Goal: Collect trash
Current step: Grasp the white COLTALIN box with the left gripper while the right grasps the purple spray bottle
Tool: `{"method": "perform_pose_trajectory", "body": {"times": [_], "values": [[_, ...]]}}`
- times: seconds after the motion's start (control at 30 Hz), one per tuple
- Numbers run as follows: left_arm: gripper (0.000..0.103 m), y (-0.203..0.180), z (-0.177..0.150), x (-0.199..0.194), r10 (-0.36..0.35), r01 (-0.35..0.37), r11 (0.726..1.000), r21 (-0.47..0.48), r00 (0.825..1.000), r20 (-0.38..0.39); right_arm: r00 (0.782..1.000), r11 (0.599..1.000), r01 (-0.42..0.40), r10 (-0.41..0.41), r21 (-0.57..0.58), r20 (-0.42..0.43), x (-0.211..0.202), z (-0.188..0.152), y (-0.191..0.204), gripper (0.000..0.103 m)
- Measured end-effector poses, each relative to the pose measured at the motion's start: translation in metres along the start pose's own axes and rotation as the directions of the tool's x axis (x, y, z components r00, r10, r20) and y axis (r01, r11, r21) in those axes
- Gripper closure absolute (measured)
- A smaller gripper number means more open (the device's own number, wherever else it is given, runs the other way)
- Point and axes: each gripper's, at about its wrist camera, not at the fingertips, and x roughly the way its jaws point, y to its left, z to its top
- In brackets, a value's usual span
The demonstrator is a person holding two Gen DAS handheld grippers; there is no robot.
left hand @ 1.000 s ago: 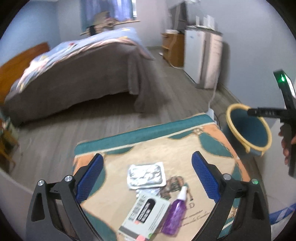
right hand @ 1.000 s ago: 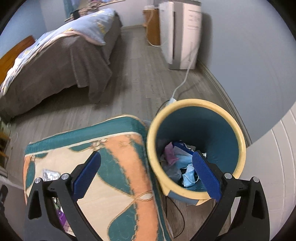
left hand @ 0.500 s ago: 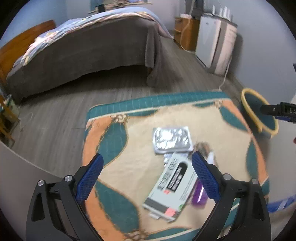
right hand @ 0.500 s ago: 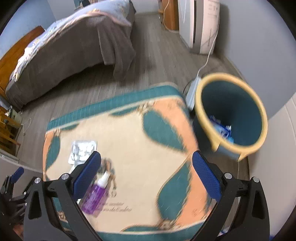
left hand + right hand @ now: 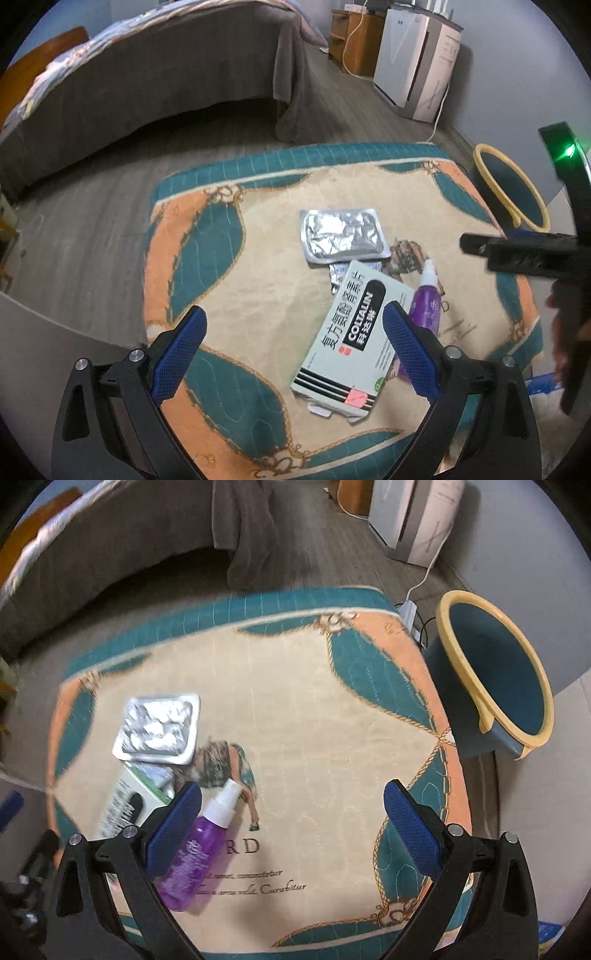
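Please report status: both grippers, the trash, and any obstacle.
Left gripper open, empty, over the white medicine box. Right gripper open, empty, above the purple spray bottle. Silver foil blister pack lies beside them. Yellow-rimmed blue bin unobstructed.

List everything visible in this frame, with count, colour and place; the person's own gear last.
Blister pack: one, silver, middle of the cushion.
Medicine box: one, white and green with a black label, nearer than the blister pack, overlapping a smaller foil strip.
Spray bottle: one, purple with a white cap, lying right of the box.
Cushion: one, teal, orange and cream, under the items.
Bin: one, blue with a yellow rim, on the floor right of the cushion.
Bed: one, grey cover, far side of the room.
White appliance: one, by the wall.
Left tongs: open, empty.
Right tongs: open, empty.
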Motion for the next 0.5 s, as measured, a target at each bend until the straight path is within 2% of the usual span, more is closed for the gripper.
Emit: {"method": "perform_pose_trajectory", "body": {"times": [0.13, 0.23, 0.37, 0.5], "values": [[0.008, -0.005, -0.005, 0.011, -0.012, 0.013, 1.000, 0.019, 1.000, -0.019, 1.000, 1.000, -0.008, 0.008, -0.018, -0.009, 0.014, -0.007, 0.011, 0.006], [0.008, -0.013, -0.013, 0.023, -0.006, 0.009, 0.997, 0.071, 0.999, -0.041, 0.996, 0.997, -0.080, 0.080, 0.002, -0.028, 0.020, -0.012, 0.016, 0.006], [0.008, -0.023, -0.021, 0.037, -0.020, 0.029, 0.992, 0.120, 0.997, -0.080, 0.996, 0.996, -0.080, 0.079, -0.024, -0.036, 0.022, -0.016, 0.021, 0.008], [0.008, -0.031, -0.026, 0.049, -0.032, 0.048, 0.988, 0.148, 0.994, -0.109, 0.990, 0.993, -0.122, 0.122, 0.005, -0.076, 0.027, -0.019, 0.018, 0.027]]}}
